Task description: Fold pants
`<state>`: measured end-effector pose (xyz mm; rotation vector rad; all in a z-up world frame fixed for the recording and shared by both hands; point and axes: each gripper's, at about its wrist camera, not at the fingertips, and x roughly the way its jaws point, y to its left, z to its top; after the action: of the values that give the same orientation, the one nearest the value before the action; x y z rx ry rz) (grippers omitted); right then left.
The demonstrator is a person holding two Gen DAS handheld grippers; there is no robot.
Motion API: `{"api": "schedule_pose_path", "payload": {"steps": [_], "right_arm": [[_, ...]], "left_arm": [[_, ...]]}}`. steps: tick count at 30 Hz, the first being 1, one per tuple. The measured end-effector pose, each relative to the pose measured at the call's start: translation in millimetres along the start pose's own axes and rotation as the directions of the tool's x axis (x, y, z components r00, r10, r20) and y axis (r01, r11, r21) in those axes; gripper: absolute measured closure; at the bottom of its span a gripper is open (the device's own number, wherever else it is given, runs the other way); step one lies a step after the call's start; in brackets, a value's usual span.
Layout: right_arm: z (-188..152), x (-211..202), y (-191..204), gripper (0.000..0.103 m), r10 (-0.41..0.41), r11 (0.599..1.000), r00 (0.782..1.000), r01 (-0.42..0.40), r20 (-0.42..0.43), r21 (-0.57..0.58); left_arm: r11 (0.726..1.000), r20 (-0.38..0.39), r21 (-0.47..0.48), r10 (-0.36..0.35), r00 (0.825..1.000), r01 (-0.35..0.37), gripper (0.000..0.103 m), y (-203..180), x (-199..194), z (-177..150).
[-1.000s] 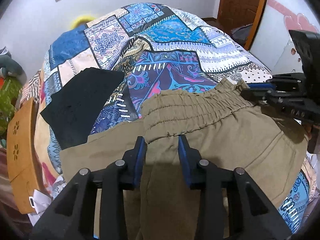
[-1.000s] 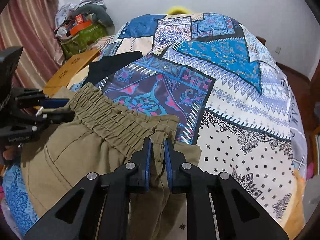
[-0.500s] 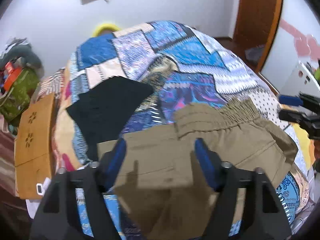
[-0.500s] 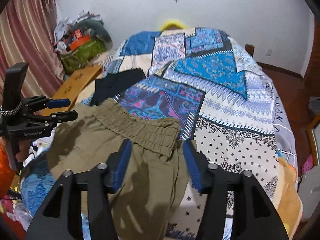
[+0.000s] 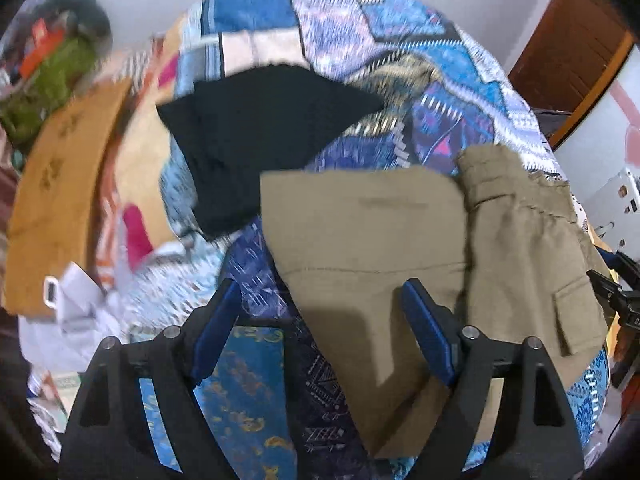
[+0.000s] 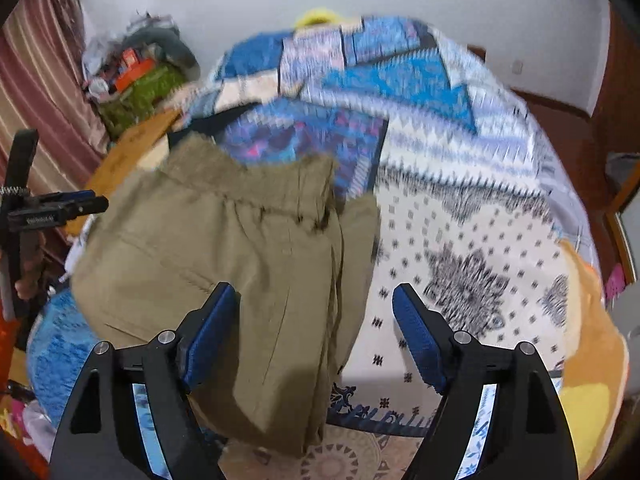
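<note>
Left gripper and right gripper are held above the khaki pants; both sets of fingers are spread wide, nothing gripped, cloth seen between and beyond them.

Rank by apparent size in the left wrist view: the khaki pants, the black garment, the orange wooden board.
1. khaki pants, largest, though nearest the camera.
2 and 3. black garment and orange wooden board look alike in area; the fisheye edge and blur stop me ranking them.
</note>
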<state>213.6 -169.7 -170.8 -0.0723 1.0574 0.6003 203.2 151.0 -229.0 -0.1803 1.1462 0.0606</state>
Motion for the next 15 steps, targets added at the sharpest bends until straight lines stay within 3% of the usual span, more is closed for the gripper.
{"api": "schedule_pose_path", "payload": {"steps": [8, 12, 14, 15], "right_arm": [[1, 19, -15, 0.026, 0.125, 0.987, 0.992, -0.121, -0.03, 0.107], [3, 19, -14, 0.042, 0.143, 0.983, 0.989, -0.14, -0.02, 0.119], [3, 18, -14, 0.048, 0.143, 0.982, 0.99, -0.141, -0.01, 0.124], [3, 18, -15, 0.056, 0.143, 0.982, 0.99, -0.141, -0.005, 0.129]], "left_arm": [[0.997, -0.034, -0.012, -0.081, 0.996, 0.081, 0.021, -11, 19, 10], [0.997, -0.023, 0.003, -0.082, 0.996, 0.082, 0.038, -18, 18, 14], [0.998, -0.004, 0.02, -0.058, 0.998, 0.058, 0.051, -22, 16, 15], [0.999, 0.008, 0.036, -0.03, 1.0, 0.03, 0.063, -26, 13, 15]]}}
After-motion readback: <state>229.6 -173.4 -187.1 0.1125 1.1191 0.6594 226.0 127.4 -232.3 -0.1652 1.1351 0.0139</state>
